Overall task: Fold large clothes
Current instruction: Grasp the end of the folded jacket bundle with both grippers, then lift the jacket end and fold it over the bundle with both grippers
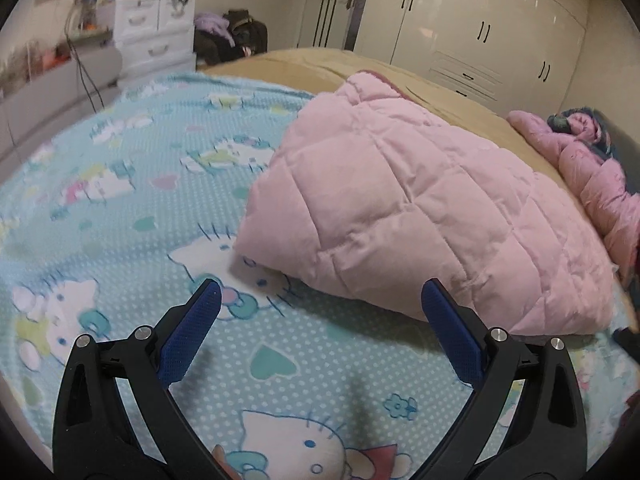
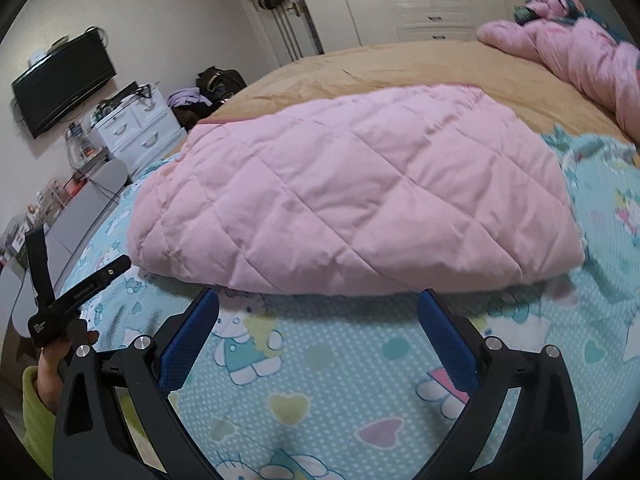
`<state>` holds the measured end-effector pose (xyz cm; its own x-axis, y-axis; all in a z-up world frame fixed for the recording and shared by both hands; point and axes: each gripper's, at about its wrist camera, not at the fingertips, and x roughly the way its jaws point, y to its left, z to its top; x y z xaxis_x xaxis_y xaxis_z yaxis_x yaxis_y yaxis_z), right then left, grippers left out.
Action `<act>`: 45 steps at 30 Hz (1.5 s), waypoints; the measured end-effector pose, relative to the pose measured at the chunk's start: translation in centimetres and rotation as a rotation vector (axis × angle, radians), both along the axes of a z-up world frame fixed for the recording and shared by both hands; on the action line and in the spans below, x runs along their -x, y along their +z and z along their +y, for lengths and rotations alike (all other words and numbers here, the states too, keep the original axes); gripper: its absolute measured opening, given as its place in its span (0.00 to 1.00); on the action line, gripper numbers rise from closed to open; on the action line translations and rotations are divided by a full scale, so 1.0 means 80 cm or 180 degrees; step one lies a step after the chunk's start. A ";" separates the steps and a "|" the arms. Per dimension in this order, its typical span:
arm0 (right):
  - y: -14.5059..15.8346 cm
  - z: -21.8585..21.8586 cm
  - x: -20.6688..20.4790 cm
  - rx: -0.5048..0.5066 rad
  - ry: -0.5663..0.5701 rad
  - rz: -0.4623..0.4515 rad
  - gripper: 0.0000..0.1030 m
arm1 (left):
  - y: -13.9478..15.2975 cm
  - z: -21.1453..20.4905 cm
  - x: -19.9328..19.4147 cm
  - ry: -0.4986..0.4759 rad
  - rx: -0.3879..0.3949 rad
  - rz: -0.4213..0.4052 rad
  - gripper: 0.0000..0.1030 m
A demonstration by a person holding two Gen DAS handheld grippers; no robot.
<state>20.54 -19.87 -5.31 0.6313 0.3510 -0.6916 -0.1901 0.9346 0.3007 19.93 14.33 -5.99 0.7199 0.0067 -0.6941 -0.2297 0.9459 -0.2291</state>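
Both grippers hang with fingers spread wide above a cartoon-cat bedspread, a folded pink quilted garment lying just ahead of them.

The left gripper (image 1: 320,304) holds nothing, its blue pads (image 1: 192,336) parted over the turquoise bedspread (image 1: 120,200); the pink quilted garment (image 1: 420,216) fills centre right of its frame, nothing between. The right gripper (image 2: 318,308) is likewise wide and empty, the garment (image 2: 352,204) across mid-frame. A second pink padded jacket (image 2: 580,52) lies bunched at upper right on the tan sheet (image 2: 400,64). White wardrobe doors (image 1: 480,28) line the far wall; a white drawer unit (image 1: 154,32) stands upper left; a wall television (image 2: 64,80) hangs upper left. At the right view's lower left edge, a hand (image 2: 50,372) in a yellow-green sleeve (image 2: 34,412) grips the other tool.
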 end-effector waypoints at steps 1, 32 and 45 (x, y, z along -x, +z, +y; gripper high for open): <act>-0.003 -0.005 0.000 -0.0018 -0.0022 0.0026 0.96 | -0.003 0.003 0.000 -0.0003 0.0101 0.0011 0.91; -0.112 -0.169 -0.131 -0.2180 -0.1684 0.0686 0.96 | -0.075 0.033 -0.133 0.0508 0.2168 0.0214 0.92; -0.059 -0.140 -0.136 -0.1438 -0.1273 -0.0135 0.38 | -0.043 0.025 -0.153 0.0231 0.1670 -0.0283 0.41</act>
<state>31.41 -31.10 -10.03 0.7987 0.3339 -0.5006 0.1291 0.7175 0.6845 32.15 16.35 -9.41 0.7865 -0.2728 -0.5540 -0.2483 0.6816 -0.6883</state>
